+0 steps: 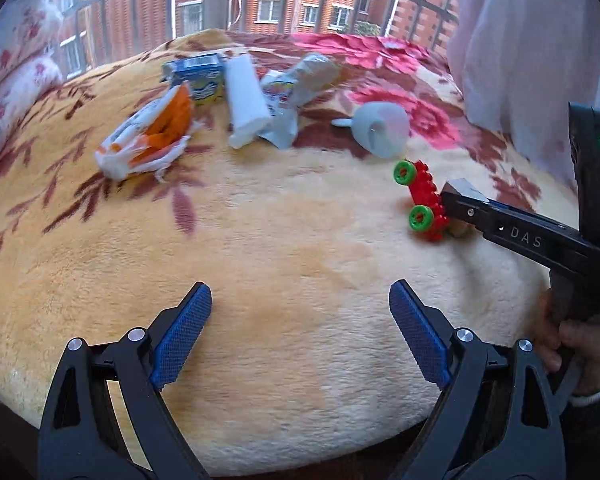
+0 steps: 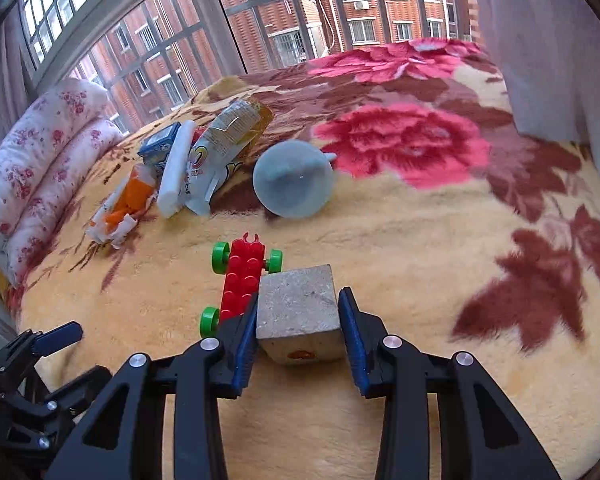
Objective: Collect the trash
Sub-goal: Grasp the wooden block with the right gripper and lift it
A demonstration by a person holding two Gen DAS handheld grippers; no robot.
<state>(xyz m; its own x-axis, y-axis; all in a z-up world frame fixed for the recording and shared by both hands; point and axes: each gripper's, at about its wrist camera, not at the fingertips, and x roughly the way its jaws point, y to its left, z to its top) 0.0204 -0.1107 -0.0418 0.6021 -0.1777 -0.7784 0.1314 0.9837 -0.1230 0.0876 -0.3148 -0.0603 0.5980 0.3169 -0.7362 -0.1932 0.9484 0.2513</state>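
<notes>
My right gripper (image 2: 298, 308) is shut on a grey stone-like block (image 2: 298, 306), low over the blanket and right next to a red toy brick car with green wheels (image 2: 246, 280). It also shows in the left wrist view (image 1: 459, 196), beside the car (image 1: 421, 200). My left gripper (image 1: 300, 300) is open and empty over the bare yellow blanket. Farther back lies a pile of trash: an orange-white wrapper (image 1: 148, 136), a blue carton (image 1: 196, 74), a white roll (image 1: 246, 100) and a crumpled printed bag (image 1: 296, 84).
A pale blue round dish (image 1: 379, 128) lies on the floral blanket (image 1: 280, 240) behind the car. Rolled floral pillows (image 2: 40, 160) lie at the left edge. A barred window (image 2: 300, 8) and a curtain (image 1: 531, 40) stand behind the bed.
</notes>
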